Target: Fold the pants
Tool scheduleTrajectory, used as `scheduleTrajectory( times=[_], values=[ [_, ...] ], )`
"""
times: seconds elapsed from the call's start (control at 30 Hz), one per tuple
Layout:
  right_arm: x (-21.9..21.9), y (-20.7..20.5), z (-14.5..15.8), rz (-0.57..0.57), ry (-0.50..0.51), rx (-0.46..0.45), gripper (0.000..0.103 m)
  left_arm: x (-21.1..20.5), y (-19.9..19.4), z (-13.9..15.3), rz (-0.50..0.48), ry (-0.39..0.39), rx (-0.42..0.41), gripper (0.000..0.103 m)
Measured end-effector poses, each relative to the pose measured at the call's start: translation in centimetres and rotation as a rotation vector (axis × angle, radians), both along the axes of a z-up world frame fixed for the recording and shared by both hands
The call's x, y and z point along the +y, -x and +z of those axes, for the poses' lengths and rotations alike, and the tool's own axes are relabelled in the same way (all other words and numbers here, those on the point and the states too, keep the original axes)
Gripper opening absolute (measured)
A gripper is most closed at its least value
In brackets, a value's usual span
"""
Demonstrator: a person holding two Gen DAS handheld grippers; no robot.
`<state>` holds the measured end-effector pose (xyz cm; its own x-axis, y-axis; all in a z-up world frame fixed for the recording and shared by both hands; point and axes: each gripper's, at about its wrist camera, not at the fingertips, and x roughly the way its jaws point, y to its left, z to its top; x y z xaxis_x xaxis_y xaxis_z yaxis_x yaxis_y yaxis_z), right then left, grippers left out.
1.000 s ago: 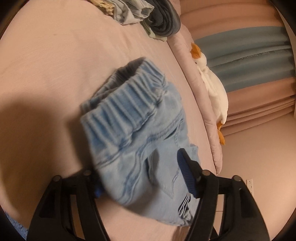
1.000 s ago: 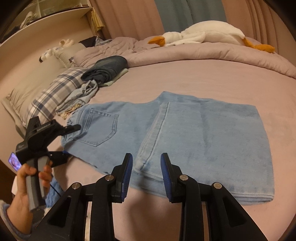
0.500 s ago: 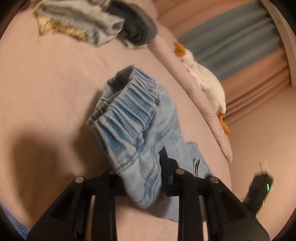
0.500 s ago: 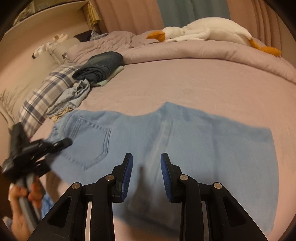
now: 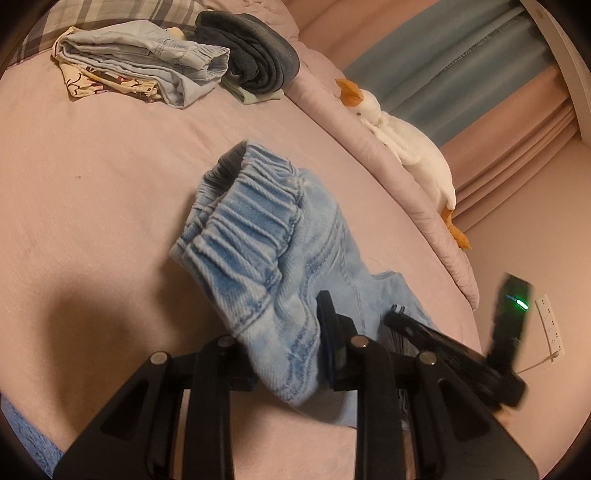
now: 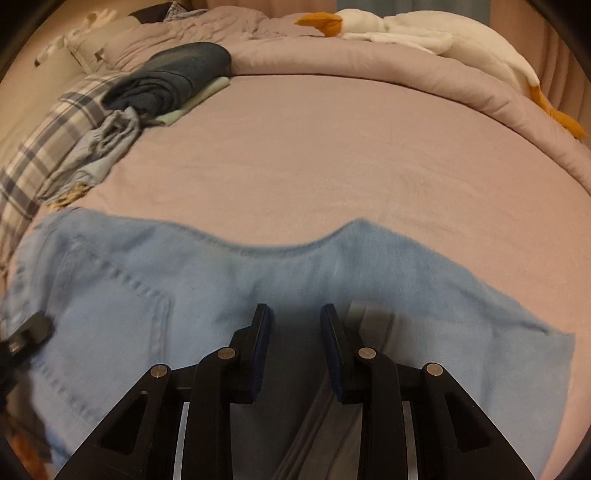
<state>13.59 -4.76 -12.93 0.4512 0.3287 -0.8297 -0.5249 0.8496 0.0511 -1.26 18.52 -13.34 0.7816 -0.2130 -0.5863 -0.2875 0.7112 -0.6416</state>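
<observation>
While the fold is under way, each line below takes one part of the scene.

Step in hand: the waist end of the pants (image 5: pixel 258 251) is lifted, which I judge to be the start of carrying it over the legs.
Left tool (image 5: pixel 284 354): clamped on the bunched denim at the elastic waistband, which stands up off the bed (image 5: pixel 92 192); its jaws have just been closing, with the cloth between them.
Right tool (image 6: pixel 293 350): jaws part open with nothing between the pads, hanging low over the middle of the pants near the side seam; whether it touches the cloth I cannot tell.
Pants: light blue denim, spread flat across the near side of the bed, back pocket up, legs lying away to the right in the right wrist view.
Next move: likely a second hold on the near edge, then both hands travelling together so the layers land square.
Risk: one-sided lifting may drag and wrinkle the flat part.
Around: folded clothes (image 5: pixel 147 66) and a dark rolled garment (image 6: pixel 173 77) by the plaid pillow (image 6: pixel 48 136); a stuffed goose (image 6: pixel 424 33) on the rolled quilt.
In the way: nothing lies on the bare sheet beyond the pants.
</observation>
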Motion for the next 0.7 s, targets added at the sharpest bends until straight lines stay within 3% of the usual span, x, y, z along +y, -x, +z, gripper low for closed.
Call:
scheduleTrajectory(
  times=[0.13,0.27,0.37,0.47,0.57,0.7],
  values=[
    [-1.9,4.4,1.2,0.073,-0.070,0.025,0.031,-0.3,-0.2,0.2,0.001,-0.010,0.001,0.025],
    [-2.0,7.1,-1.3,0.113,-0.047,0.115,0.031,-1.1,-0.7,1.0,-0.011,-0.057,0.006,0.025],
    [-1.9,8.3,-1.3,0.118,-0.014,0.043,0.031,-1.7,-0.7,2.6,-0.033,-0.091,-0.027,0.025],
    [-3.7,8.6,0.6,0.120,-0.155,0.091,0.031,-3.2,-0.9,4.9,-0.071,-0.154,-0.076,0.025],
    [-7.3,8.9,2.1,0.068,-0.257,0.051,0.031,-5.5,-1.5,6.9,-0.123,-0.205,-0.125,0.025],
    [-12.1,7.2,1.2,-0.080,-0.319,0.087,0.031,-8.8,-2.9,8.7,-0.197,-0.238,-0.172,0.025]
  ],
)
